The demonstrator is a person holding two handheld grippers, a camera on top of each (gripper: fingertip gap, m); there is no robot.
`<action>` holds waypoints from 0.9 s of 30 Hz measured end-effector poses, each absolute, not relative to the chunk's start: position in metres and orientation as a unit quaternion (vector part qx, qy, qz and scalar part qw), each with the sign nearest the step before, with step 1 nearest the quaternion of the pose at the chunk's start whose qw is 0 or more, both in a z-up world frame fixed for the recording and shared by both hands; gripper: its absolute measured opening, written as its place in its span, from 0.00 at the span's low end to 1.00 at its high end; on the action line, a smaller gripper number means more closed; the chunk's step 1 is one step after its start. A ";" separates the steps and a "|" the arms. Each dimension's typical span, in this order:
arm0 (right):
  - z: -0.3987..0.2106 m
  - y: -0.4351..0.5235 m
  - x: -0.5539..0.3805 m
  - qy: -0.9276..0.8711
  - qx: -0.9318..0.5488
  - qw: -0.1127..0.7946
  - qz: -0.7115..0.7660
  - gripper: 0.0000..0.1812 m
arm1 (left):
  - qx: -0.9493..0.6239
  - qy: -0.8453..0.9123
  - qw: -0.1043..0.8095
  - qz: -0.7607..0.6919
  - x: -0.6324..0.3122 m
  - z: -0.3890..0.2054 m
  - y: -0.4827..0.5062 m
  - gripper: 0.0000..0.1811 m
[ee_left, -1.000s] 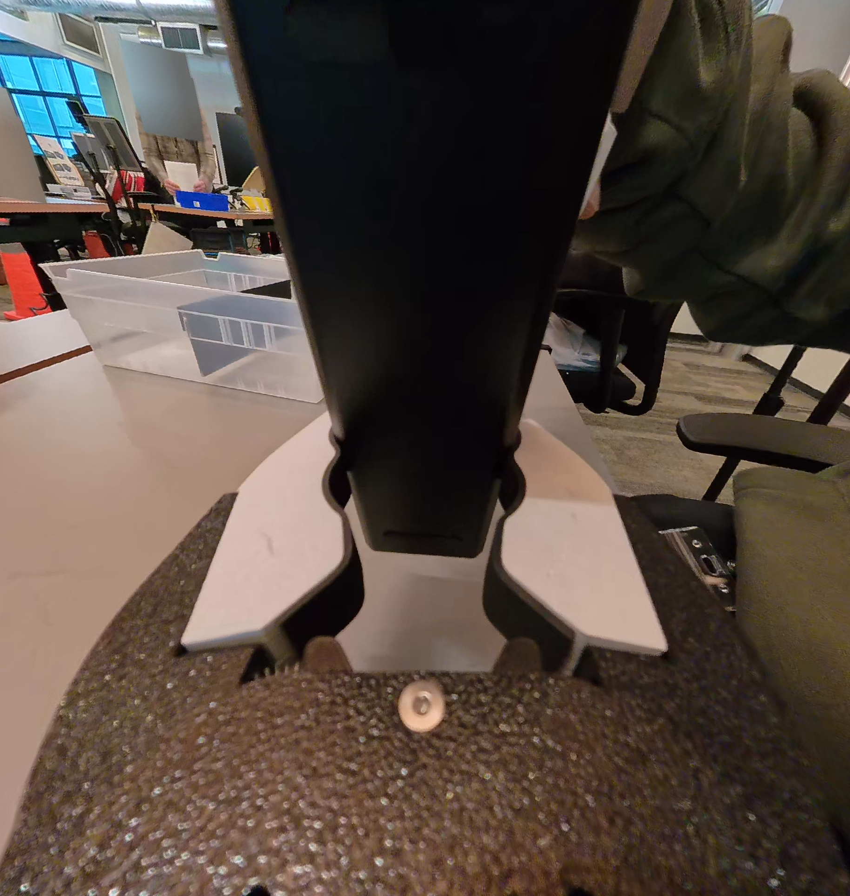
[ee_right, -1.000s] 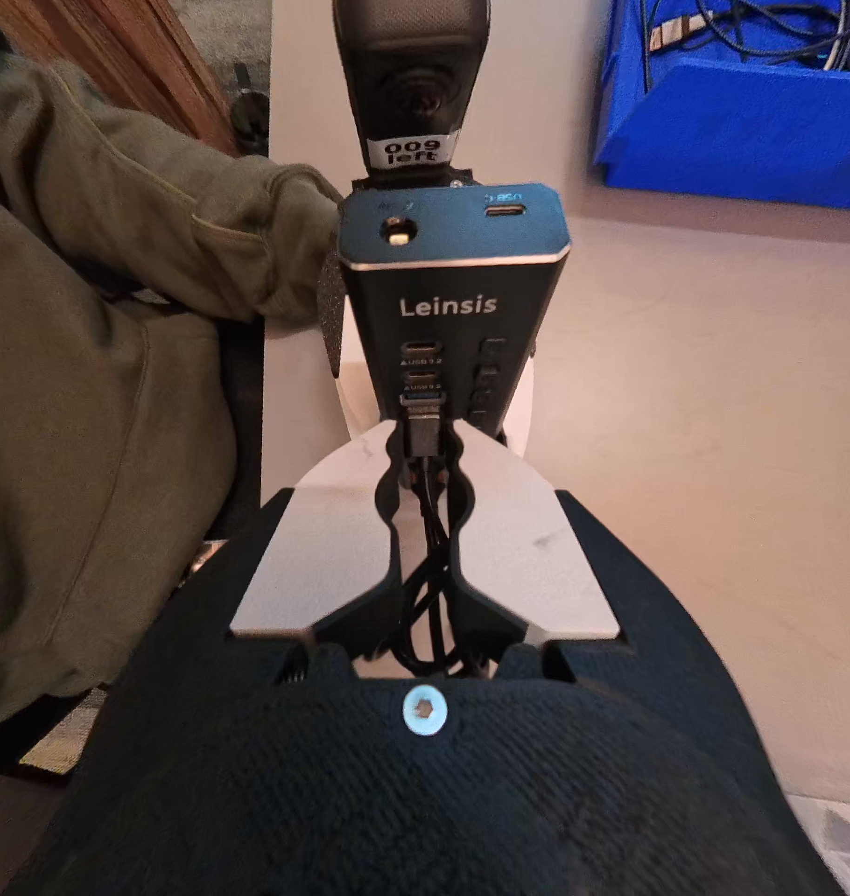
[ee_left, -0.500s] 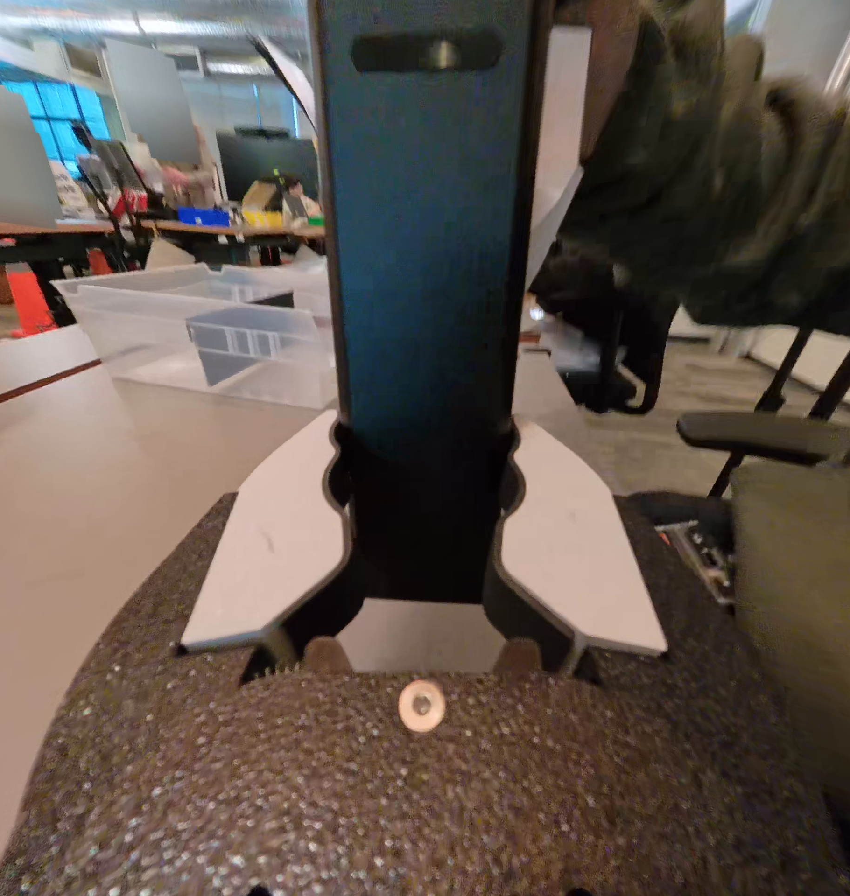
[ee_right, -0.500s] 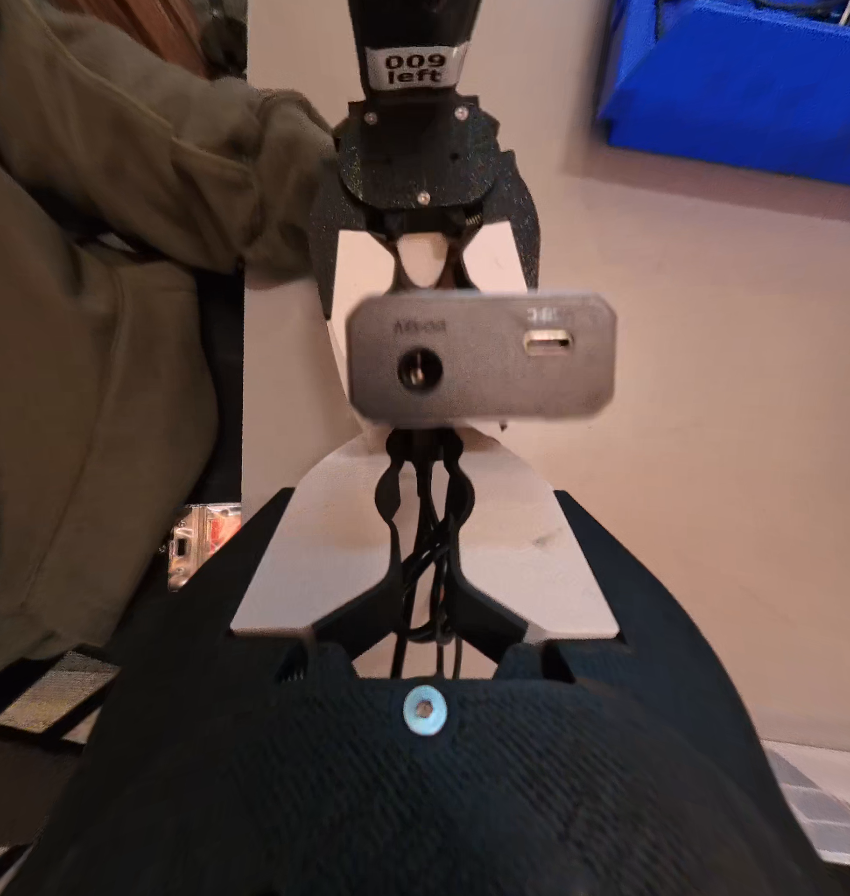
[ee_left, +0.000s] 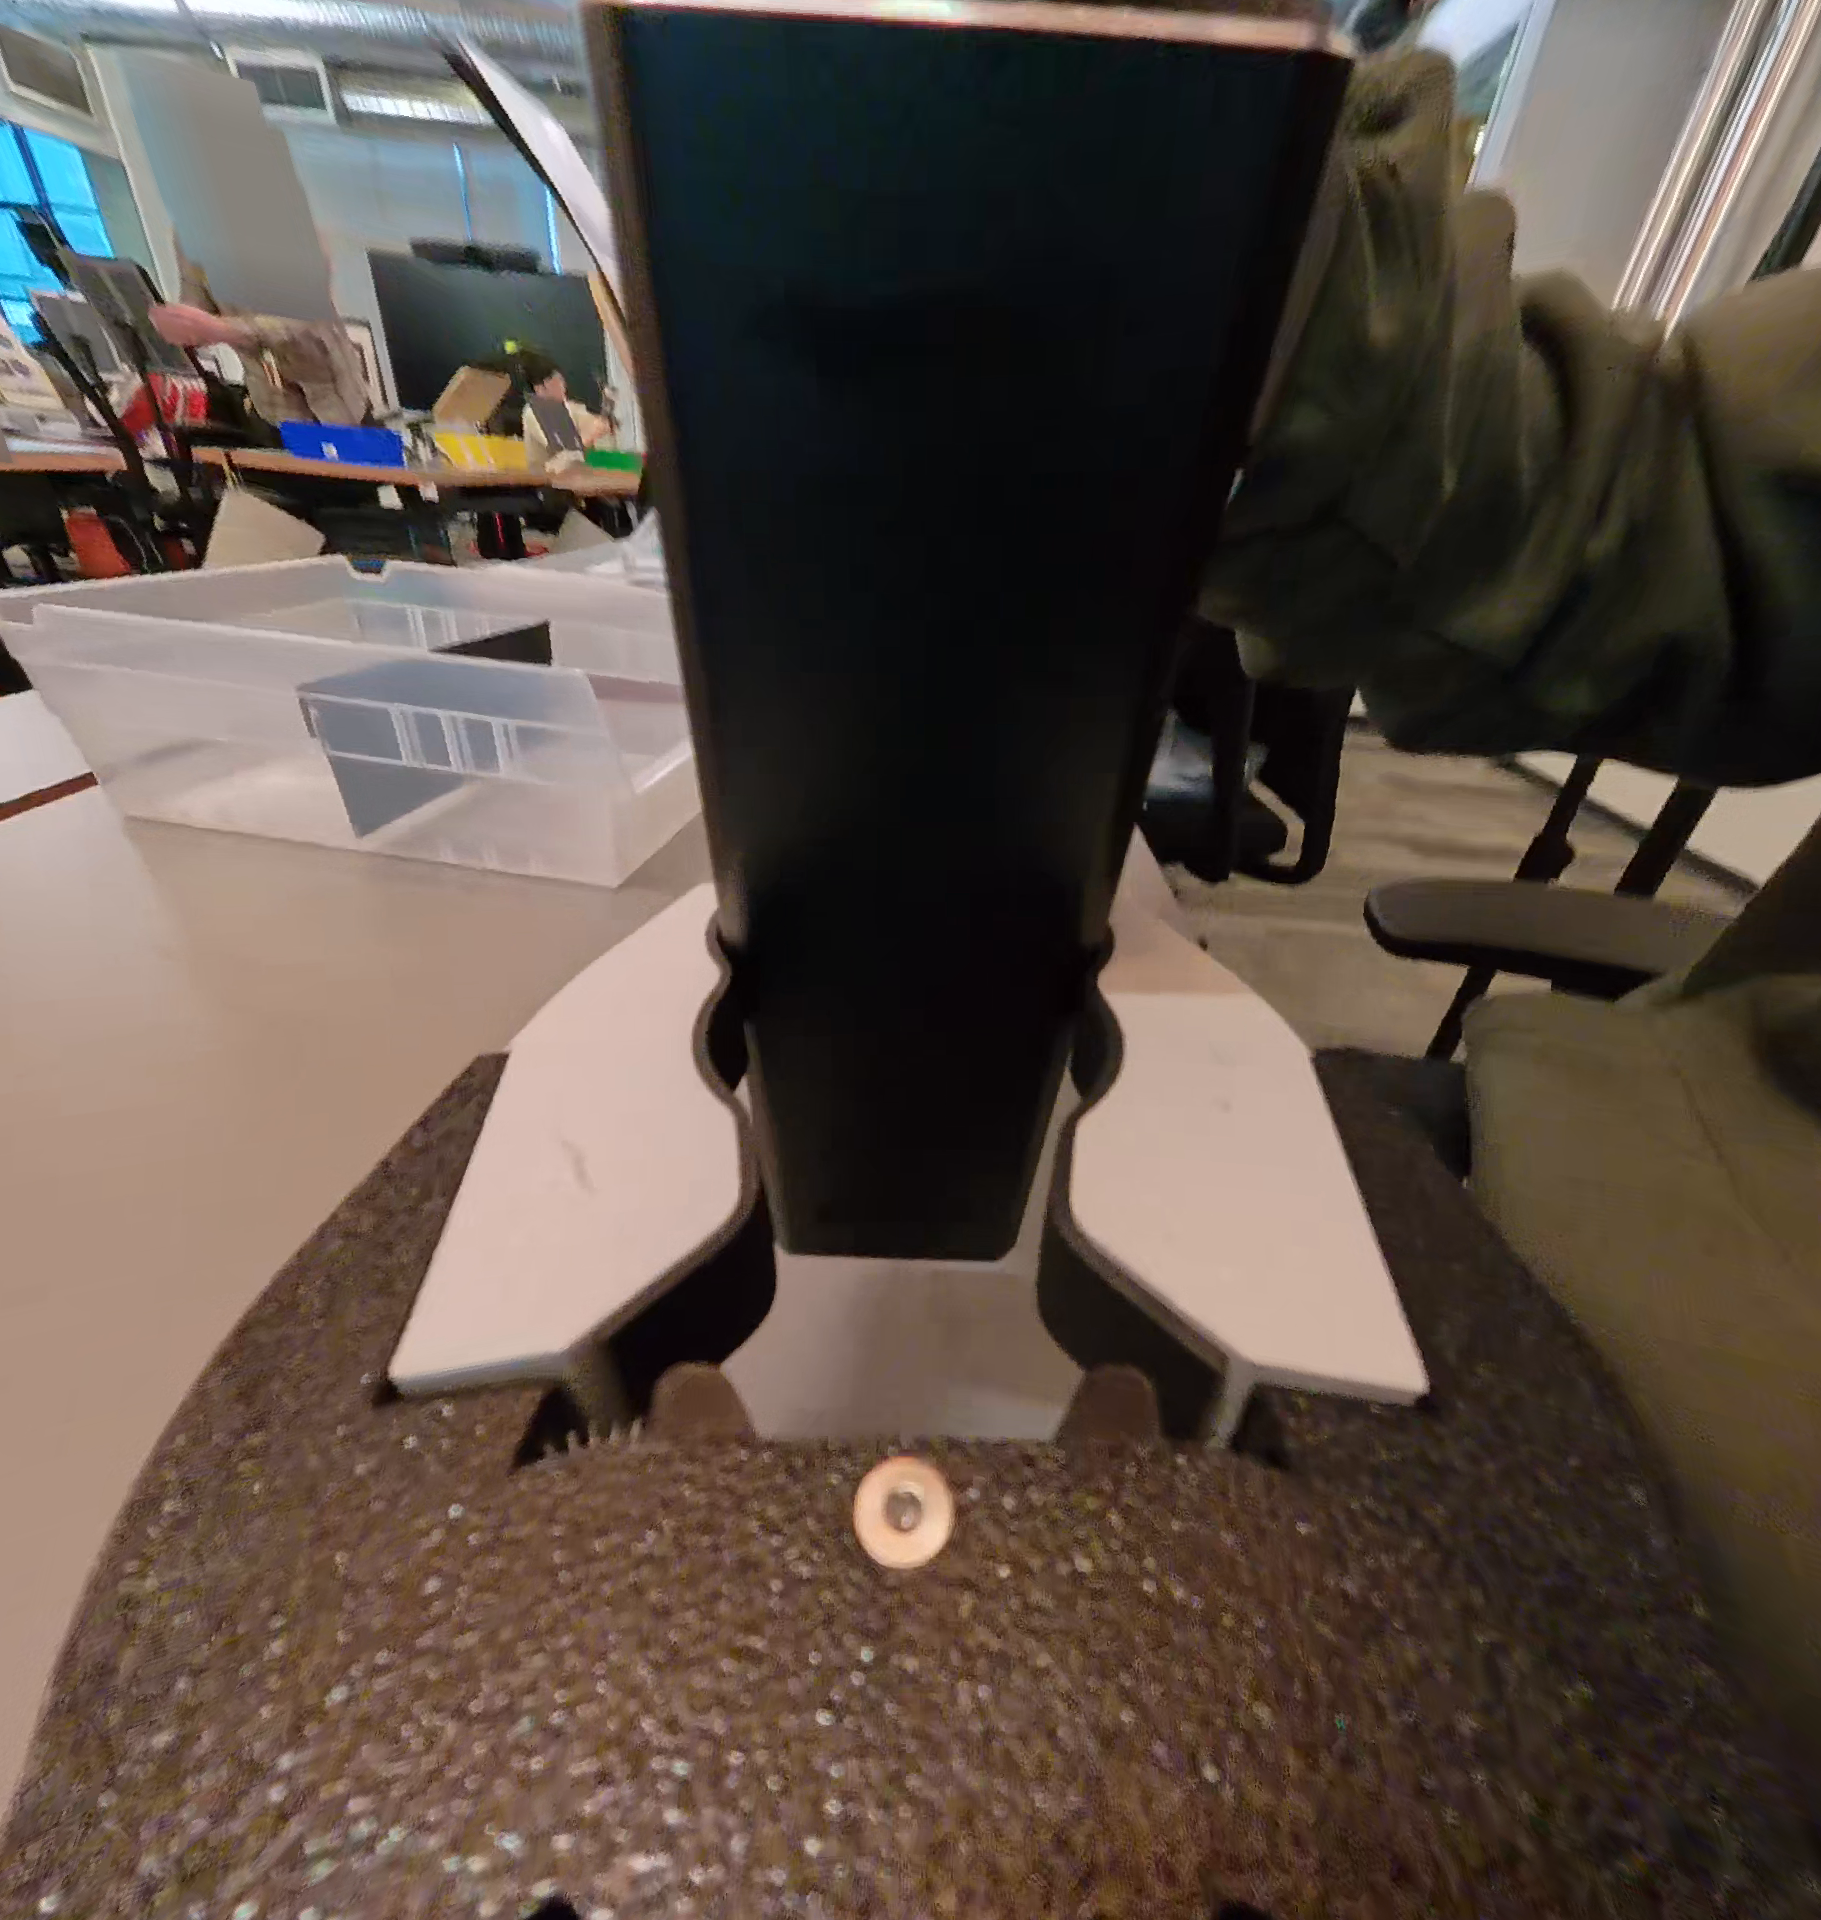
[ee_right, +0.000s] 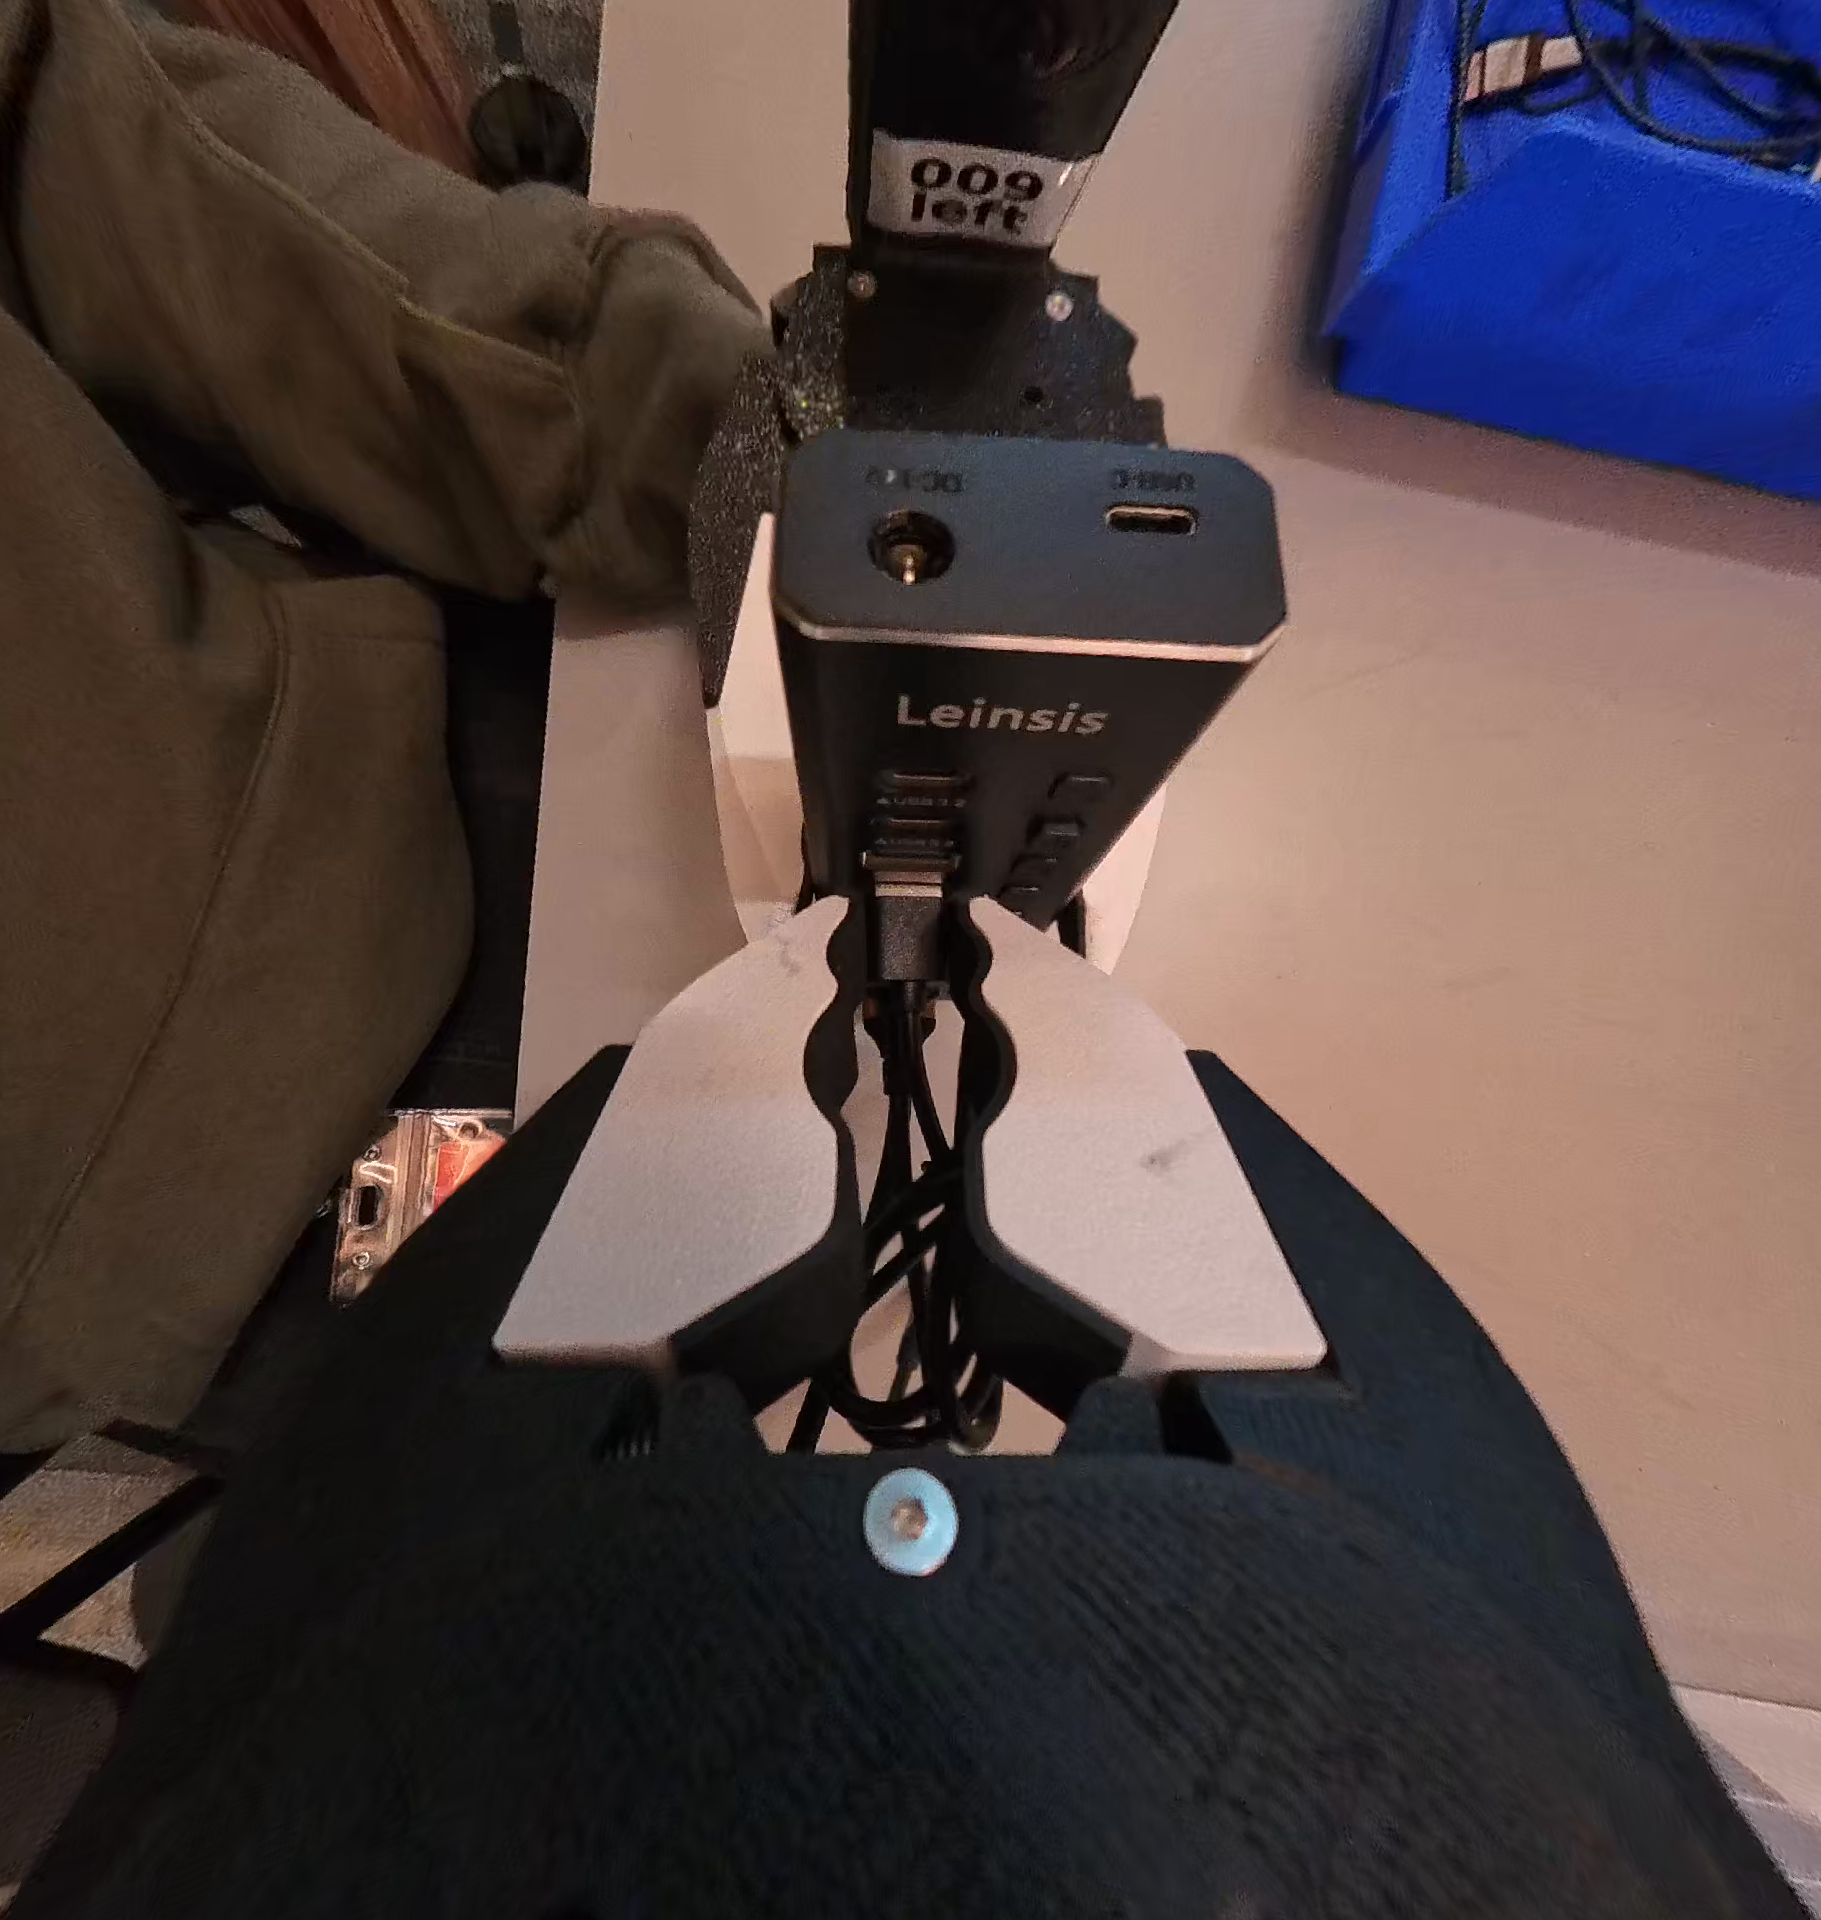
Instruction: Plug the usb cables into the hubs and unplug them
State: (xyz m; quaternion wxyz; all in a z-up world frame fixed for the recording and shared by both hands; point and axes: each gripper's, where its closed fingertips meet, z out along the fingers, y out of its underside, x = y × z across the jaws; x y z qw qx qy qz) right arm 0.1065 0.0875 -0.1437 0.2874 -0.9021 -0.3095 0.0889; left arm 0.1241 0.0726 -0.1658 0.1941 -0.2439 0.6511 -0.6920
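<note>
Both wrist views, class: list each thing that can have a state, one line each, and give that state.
USB hub: held upright off the table, clamped at its lower end.
Left hand-held gripper: shut on the USB hub.
USB cable plug: at a front port of the hub; how deep it sits is unclear.
Right hand-held gripper: shut on the USB cable plug.
Clear plastic bin: open-topped, resting on the table.
Blue bin: holds loose cables.

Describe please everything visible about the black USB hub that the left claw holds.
The USB hub is a long black box, seemingly metal with a silver edge trim. The left claw clamps its lower end, holding it off the table. Its end face has a round socket and a small oval port. One side carries stacked ports beside small buttons. A black cable plug, gripped by the right claw, sits at one port; full insertion is unclear.
</note>
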 end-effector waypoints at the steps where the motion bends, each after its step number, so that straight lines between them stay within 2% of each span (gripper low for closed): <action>1: -0.146 0.087 0.107 -0.311 -0.903 0.283 0.086 0.08 | -0.243 0.659 0.197 -0.684 0.124 -0.168 0.072 0.33; 11: -0.153 0.090 0.115 -0.310 -0.913 0.259 0.060 0.08 | -0.265 0.677 0.252 -0.638 0.134 -0.174 0.081 0.33; 20: -0.159 0.085 0.121 -0.322 -0.921 0.213 0.046 0.08 | -0.261 0.653 0.244 -0.668 0.134 -0.174 0.082 0.33; 27: -0.155 0.091 0.119 -0.305 -0.920 0.245 0.032 0.08 | -0.271 0.661 0.230 -0.661 0.136 -0.178 0.079 0.32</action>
